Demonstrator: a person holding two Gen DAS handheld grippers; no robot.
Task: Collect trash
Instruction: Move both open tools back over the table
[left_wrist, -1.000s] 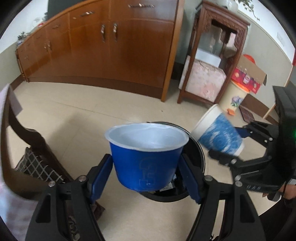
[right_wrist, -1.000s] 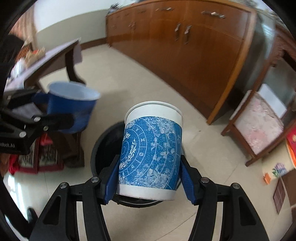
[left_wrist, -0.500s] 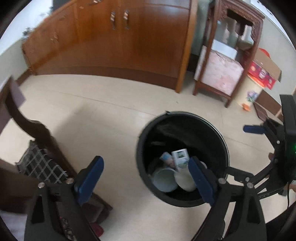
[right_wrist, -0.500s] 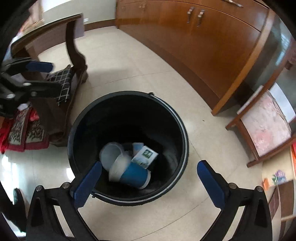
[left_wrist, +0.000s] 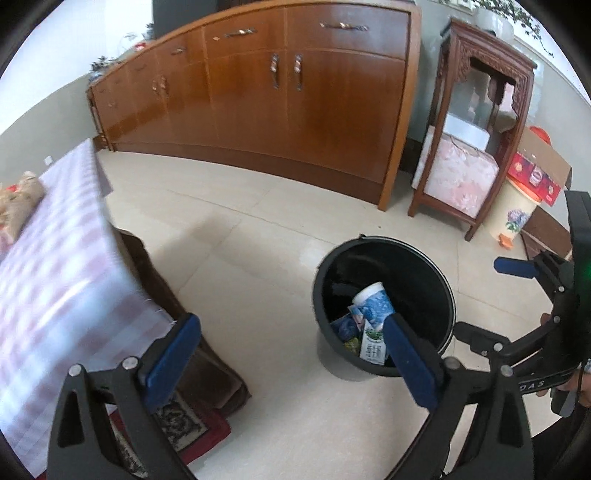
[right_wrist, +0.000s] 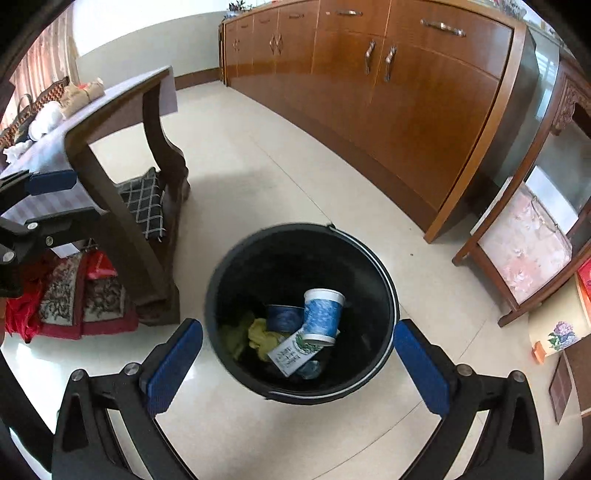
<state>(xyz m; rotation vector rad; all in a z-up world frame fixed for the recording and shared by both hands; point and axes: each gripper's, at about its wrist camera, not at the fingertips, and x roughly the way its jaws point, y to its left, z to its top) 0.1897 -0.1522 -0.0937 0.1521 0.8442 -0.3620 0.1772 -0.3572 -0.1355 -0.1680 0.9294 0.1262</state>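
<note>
Blue pads: left gripper (left_wrist: 291, 363) is opening, nearly full wide, nothing between, off to the bucket's side toward the table (left_wrist: 55, 266).
Right gripper (right_wrist: 298, 367): spread wide, empty, right over the bucket (right_wrist: 384, 266), guessing it's the drop spot.
Bucket contents: patterned cup (right_wrist: 322, 315), blue bowl (right_wrist: 282, 317), carton (right_wrist: 291, 352), yellowish wrapper (right_wrist: 260, 334).

Cup (right_wrist: 322, 314) in black bin (right_wrist: 384, 291)

Your left gripper (left_wrist: 291, 360) and right gripper (right_wrist: 297, 363) look the same: black angular frames, blue rectangular finger pads (right_wrist: 173, 365), silver round screws at the joints. White lettering and a green light mark the right one.
</note>
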